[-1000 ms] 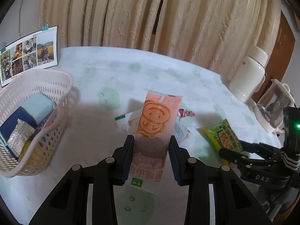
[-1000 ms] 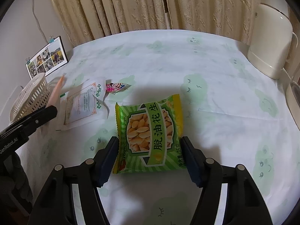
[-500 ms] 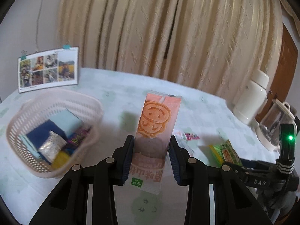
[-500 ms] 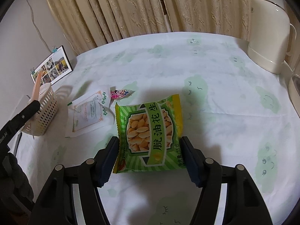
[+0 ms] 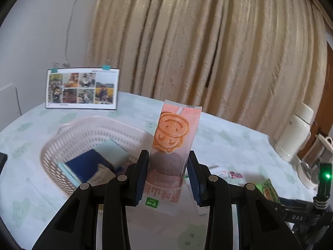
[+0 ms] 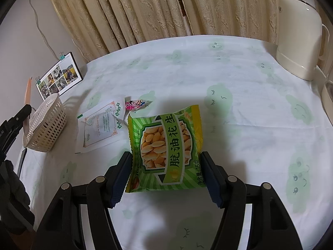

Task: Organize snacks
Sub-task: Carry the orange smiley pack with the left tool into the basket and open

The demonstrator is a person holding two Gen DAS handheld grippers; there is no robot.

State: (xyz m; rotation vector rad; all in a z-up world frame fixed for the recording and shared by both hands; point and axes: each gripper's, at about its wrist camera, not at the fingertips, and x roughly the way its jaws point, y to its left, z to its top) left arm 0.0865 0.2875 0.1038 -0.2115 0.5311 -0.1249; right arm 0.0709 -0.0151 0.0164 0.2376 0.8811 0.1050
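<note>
Both grippers holding snack packets

The left gripper (image 5: pixel 167 176) is clenching an upright orange packet (image 5: pixel 174 143) beside the basket (image 5: pixel 62 145) — the right gripper (image 6: pixel 166 177) is gripping a green peanut bag (image 6: pixel 166 148) above the desk (image 6: pixel 249 104).

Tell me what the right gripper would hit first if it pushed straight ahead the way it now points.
The right gripper already holds the green peanut packet between its fingers. Straight beyond the packet there is only bare tablecloth, then the curtain. The way looks free, though depth is uncertain.
</note>
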